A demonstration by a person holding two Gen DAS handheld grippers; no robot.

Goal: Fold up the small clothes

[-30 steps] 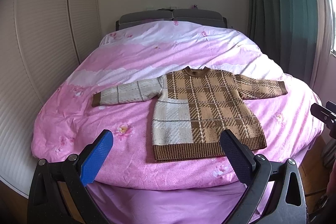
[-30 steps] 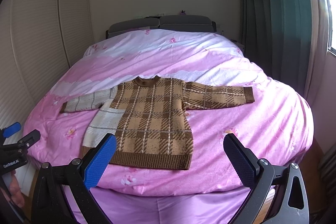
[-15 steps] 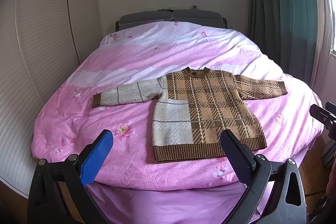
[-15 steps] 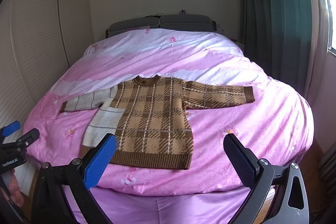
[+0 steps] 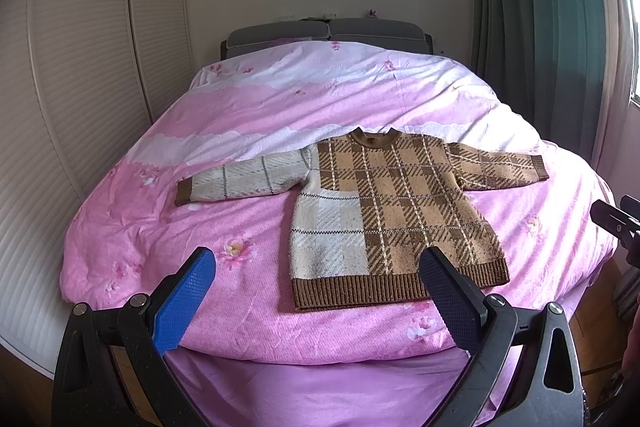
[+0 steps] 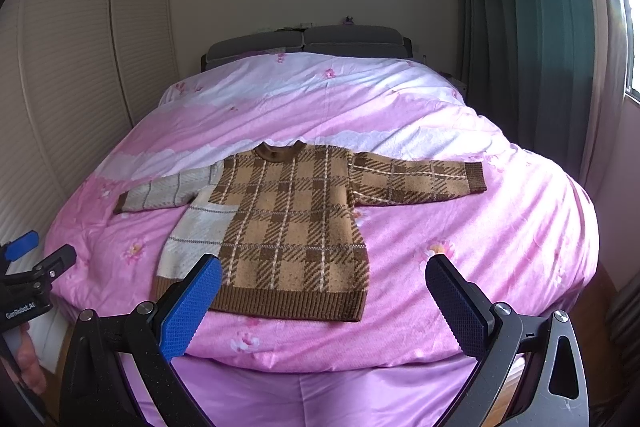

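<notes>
At the left edge of both frames runs a wall of pale louvred wardrobe doors (image 5: 80, 99), and the bed (image 5: 248, 115) with its pink flowered duvet fills the middle, a grey padded headboard (image 5: 326, 33) at the far end in the upper centre. In the right wrist view the left tool (image 6: 24, 259) pokes in at the lower left edge, well apart from the bed's contents, and its black body carries white lettering that reads "GenRobot.AI"; a bit of the hand holding it shows below. The small sweater (image 5: 376, 211) lies flat on the duvet in the centre of the frame, front up, collar toward the headboard and both sleeves spread out sideways; its left sleeve and lower left panel are cream plaid, the rest tan and dark brown plaid with a brown ribbed hem, cuffs and collar. Nothing lies on or against it. Each tool's fingers stand wide apart, holding nothing, hovering at the bottom of its own frame over the near edge of the bed: the left tool's (image 5: 316, 291) pair frames the hem, and the right tool (image 6: 324, 299) does likewise. Dark green curtains (image 6: 532, 39) hang at the upper right, with a window's bright strip at the far right edge.
</notes>
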